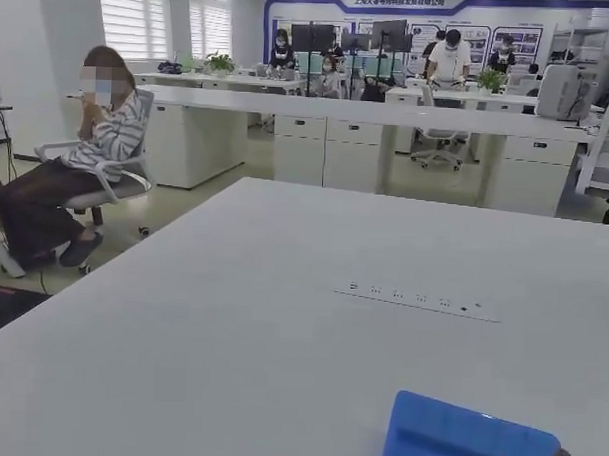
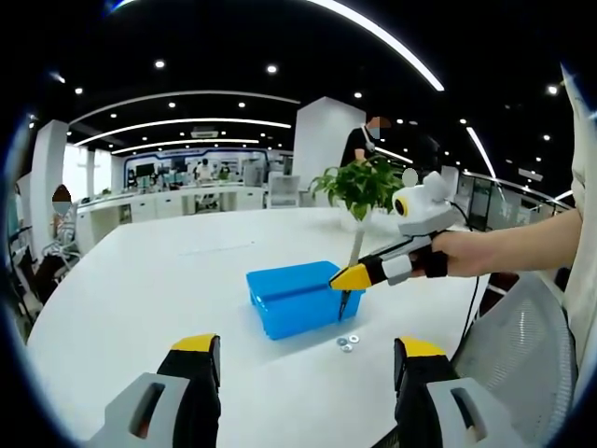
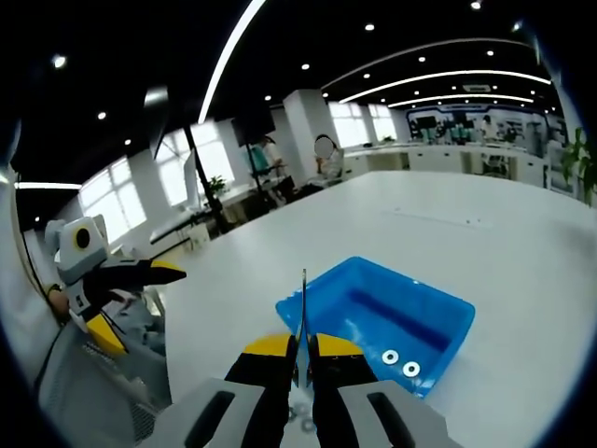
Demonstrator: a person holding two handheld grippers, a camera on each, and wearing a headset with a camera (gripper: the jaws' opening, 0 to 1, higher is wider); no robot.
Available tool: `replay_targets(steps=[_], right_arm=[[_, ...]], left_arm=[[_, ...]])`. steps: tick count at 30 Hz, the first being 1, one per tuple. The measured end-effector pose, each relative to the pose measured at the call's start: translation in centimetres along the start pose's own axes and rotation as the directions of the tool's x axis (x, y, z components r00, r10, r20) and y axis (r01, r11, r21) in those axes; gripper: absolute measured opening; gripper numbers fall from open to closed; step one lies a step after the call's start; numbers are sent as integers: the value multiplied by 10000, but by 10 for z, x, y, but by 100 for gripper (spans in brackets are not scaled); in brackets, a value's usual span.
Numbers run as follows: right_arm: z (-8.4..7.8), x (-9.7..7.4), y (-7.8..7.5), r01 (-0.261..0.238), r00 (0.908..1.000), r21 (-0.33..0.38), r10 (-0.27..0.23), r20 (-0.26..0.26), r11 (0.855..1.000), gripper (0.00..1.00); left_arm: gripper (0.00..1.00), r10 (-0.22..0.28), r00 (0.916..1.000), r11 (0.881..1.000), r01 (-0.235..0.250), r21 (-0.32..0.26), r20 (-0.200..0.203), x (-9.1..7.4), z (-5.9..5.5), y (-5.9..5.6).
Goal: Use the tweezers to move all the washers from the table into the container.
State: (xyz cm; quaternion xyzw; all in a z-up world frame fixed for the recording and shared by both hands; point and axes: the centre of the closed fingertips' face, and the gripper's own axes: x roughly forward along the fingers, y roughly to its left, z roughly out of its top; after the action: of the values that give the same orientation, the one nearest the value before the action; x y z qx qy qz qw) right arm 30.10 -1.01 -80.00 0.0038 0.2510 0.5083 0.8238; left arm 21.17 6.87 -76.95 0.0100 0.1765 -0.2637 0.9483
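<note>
A blue container (image 2: 298,294) sits on the white table (image 2: 168,280), and its corner shows low in the head view (image 1: 472,439). A few small washers (image 2: 347,343) lie on the table just in front of it. My right gripper (image 3: 302,347) is shut on thin metal tweezers (image 3: 303,308). Seen from the left gripper view, the tweezers (image 2: 343,303) point down just above those washers, beside the container's near corner. Two washers (image 3: 401,362) lie inside the container (image 3: 392,313). My left gripper (image 2: 308,350) is open and holds nothing, back from the container.
A potted plant (image 2: 364,187) stands beyond the container. A power strip (image 1: 417,300) is set into the tabletop further out. A person (image 1: 97,151) sits on a chair off the table's far left, and more desks and people are behind.
</note>
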Motion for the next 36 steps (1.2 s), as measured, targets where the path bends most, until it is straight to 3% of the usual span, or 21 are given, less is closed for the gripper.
replay_targets(steps=[16, 36], right_arm=[[-29, 9, -2, 25, 9957, -363, -59, -924, 9993, 4], [-33, 13, 3, -128, 9922, -1228, -26, -1249, 9923, 4]], left_arm=[[76, 22, 10000, 10000, -22, -14, -44, 0, -1, 1], [75, 45, 9999, 10000, -45, -5, -101, 1, -2, 2]])
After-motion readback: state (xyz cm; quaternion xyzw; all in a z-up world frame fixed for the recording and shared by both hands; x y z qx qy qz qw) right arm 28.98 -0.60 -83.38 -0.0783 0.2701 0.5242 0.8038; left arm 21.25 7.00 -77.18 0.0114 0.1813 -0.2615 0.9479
